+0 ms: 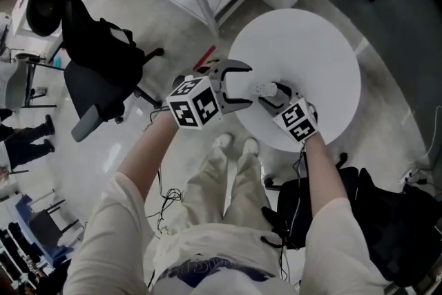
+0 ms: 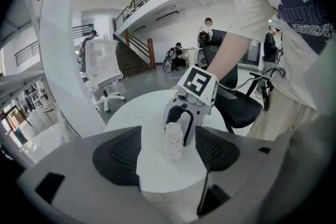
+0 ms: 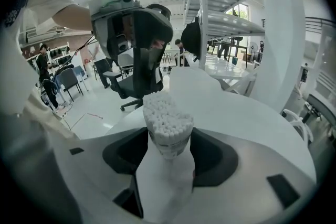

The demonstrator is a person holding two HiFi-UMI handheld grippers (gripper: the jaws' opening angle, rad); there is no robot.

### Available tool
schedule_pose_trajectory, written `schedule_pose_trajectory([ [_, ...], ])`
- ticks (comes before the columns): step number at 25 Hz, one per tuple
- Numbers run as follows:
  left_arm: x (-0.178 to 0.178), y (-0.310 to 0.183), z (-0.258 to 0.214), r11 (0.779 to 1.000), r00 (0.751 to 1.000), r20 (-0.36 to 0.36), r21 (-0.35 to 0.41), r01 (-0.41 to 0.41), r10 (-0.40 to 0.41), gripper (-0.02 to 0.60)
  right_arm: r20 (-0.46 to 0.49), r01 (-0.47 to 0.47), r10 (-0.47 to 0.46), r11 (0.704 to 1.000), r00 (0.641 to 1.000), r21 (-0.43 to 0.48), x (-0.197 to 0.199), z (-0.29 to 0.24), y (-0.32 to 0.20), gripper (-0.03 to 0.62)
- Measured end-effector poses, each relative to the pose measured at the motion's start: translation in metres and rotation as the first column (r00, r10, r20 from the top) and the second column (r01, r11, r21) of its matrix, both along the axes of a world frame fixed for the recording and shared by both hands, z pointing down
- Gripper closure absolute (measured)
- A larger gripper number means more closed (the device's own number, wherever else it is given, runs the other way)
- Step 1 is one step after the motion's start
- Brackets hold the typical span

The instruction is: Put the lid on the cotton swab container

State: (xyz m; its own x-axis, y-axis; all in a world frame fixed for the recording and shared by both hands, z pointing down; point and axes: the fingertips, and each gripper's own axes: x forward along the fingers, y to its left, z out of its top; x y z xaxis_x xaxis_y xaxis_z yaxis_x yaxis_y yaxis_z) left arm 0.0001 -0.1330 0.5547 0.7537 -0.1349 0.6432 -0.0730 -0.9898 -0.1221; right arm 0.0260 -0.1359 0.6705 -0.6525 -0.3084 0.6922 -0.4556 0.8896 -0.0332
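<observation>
I am holding the cotton swab container (image 3: 168, 131) in my right gripper (image 1: 271, 97), near the edge of the round white table (image 1: 311, 38) closest to me. It is standing upright with its long axis vertical and its open mouth facing up, and the packed swab tips (image 3: 167, 112) are showing bare, so the lid is not on yet. The right jaws are partly closed, with both pads pressing against the container's sides just below the rim. My left gripper (image 1: 246, 86) is hanging just beside it, on the left in the head view, and pointing down at an angle. From the left gripper view the container is lying straight ahead, centred in the gap between the jaws but beyond their tips and not touching them. Those jaws are standing wide apart and gripping nothing. I am not finding the lid in any view, so I cannot say where it is lying. As I judge it, the right hand is serving as the steadying hand, and the left, free and close, is the one to bring the lid. The lid will have to come down squarely along that vertical axis onto the open mouth.
</observation>
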Motion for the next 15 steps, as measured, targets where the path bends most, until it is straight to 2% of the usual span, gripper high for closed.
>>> schedule_pose_trajectory([
  [5, 0.024, -0.004, 0.026, 0.998, 0.997, 0.068, -0.035, -0.045, 0.047, 0.259, 0.0, 0.003, -0.003, 1.0, 1.0, 0.003, 0.001, -0.001, 0.001, 0.332],
  [11, 0.036, -0.006, 0.045, 0.995, 0.992, 0.109, -0.078, -0.057, 0.066, 0.249, 0.004, 0.002, -0.002, 1.0, 1.0, 0.002, 0.003, -0.001, 0.001, 0.332],
  [15, 0.036, -0.008, 0.048, 0.995, 0.992, 0.108, -0.088, -0.051, 0.06, 0.244, 0.005, -0.002, 0.002, 1.0, 1.0, 0.001, 0.003, 0.0, -0.001, 0.332],
])
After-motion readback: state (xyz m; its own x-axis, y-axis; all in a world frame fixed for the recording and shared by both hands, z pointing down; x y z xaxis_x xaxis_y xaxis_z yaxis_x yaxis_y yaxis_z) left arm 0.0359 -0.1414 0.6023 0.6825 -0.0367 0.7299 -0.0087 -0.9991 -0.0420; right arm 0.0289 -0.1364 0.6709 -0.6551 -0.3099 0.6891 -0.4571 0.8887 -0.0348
